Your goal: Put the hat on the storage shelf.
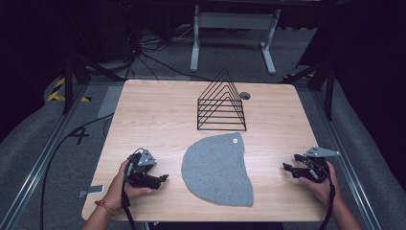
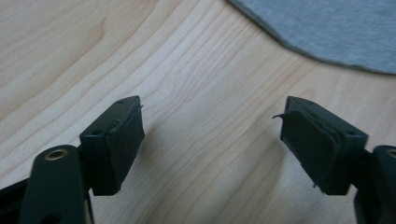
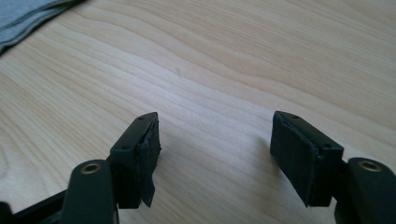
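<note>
Table (image 1: 143, 115) pale wood; grey carpet floor (image 1: 28, 143); dark room beyond.

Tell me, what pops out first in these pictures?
The grey felt mat lies flat in the middle of the wooden table. Behind it stands a black wire rack shaped like a triangle. An open hand-held gripper rests on each side of the mat, left and right.

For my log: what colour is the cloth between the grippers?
Grey; the cloth shows best in the high view.
</note>
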A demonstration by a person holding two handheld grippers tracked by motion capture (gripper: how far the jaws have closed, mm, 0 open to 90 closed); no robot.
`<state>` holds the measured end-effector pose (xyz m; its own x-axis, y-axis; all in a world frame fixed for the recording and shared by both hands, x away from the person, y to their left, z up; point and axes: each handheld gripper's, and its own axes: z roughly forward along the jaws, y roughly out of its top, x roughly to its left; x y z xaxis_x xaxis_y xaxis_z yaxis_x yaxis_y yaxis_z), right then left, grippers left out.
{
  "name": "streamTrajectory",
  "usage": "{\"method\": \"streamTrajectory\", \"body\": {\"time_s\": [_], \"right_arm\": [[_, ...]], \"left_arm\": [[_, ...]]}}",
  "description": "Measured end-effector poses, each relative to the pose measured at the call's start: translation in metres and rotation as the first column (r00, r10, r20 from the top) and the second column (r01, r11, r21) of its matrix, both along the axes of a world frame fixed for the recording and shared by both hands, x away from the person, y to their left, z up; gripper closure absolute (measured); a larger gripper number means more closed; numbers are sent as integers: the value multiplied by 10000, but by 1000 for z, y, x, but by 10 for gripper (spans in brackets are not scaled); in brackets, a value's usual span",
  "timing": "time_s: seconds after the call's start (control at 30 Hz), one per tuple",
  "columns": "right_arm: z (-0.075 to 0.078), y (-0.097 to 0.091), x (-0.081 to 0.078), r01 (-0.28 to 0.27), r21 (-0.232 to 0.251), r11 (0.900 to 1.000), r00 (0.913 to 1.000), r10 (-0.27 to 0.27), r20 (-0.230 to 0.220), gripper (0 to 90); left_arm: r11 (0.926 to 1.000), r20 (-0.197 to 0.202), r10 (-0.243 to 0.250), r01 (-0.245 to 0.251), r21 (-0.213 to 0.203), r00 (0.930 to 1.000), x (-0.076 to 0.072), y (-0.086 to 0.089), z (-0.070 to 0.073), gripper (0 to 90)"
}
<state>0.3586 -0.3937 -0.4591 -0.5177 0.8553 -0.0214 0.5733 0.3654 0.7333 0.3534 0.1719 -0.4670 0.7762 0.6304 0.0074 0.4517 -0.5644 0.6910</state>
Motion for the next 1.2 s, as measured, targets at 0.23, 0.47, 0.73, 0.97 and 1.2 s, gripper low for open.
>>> {"method": "streamTrajectory", "body": {"time_s": [0.23,0.47,0.73,0.97,1.2], "right_arm": [[25,44,20,-2010,-418,9787,9792,2020,207,536],[33,100,45,-3173,-496,9470,9472,3190,320,603],[25,147,75,-3836,-929,9188,9219,3869,190,799],[13,158,86,-3834,-1666,9084,9228,3840,-303,837],[13,149,82,-4092,-1873,8930,9124,3977,-971,821]], "left_arm": [[9859,556,-1477,1515,-716,9875,-13,-47,20,289],[9561,536,-2781,2817,-804,9591,-19,-97,21,323],[8825,506,-4659,4681,-456,8834,-32,-154,8,504],[8813,153,-4717,4719,-239,8816,-27,-157,-2,564],[8985,-122,-4388,4389,90,8985,-11,-132,1,586]]}}
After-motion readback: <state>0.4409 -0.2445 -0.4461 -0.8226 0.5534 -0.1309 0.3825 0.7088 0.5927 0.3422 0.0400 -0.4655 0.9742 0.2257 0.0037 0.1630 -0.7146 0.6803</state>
